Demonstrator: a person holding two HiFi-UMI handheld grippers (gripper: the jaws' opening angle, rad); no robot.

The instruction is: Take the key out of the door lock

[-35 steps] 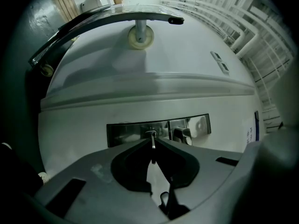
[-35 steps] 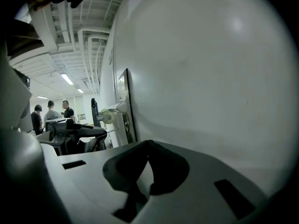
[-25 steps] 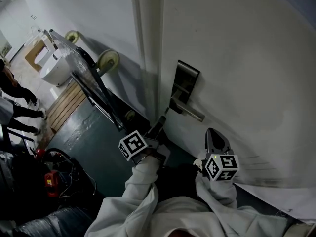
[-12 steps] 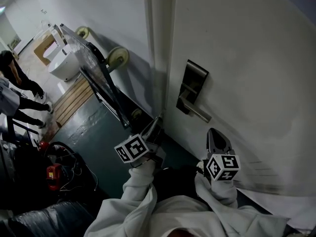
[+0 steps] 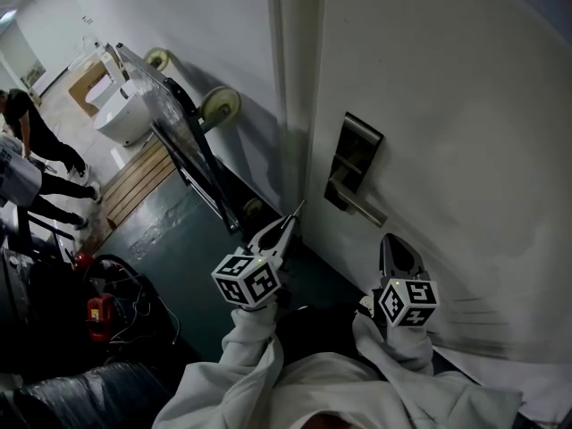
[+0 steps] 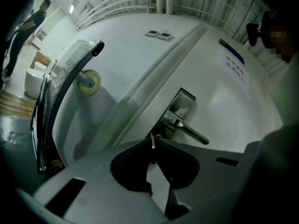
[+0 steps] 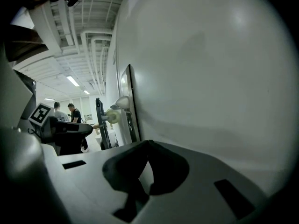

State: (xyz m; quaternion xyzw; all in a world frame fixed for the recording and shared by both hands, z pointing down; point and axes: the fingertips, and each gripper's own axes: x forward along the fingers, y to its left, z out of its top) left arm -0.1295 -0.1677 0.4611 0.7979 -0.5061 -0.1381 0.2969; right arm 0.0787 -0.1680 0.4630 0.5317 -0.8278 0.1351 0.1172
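A thin metal key [image 6: 153,143] sticks up from the closed tips of my left gripper [image 6: 153,147], clear of the lock. In the head view the left gripper [image 5: 289,223] hangs below and left of the dark lock plate [image 5: 357,161] and its lever handle [image 5: 359,206] on the white door [image 5: 447,105]; the key [image 5: 298,207] shows as a fine sliver at its tip. The left gripper view shows the lock plate [image 6: 179,109] just beyond the key. My right gripper [image 5: 394,241] is shut and empty, close to the door below the handle; its tips [image 7: 148,142] meet.
A tipped hand trolley [image 5: 183,146] with pale wheels [image 5: 219,105] leans on the wall left of the door frame [image 5: 290,88]. A wooden pallet [image 5: 134,190], a white tub [image 5: 121,119], cables and a red tool [image 5: 96,315] lie on the floor. People [image 5: 36,164] stand far left.
My left gripper has drawn back and down from the lock, and its marker cube has turned. The right gripper has stayed put. The view has shifted slightly.
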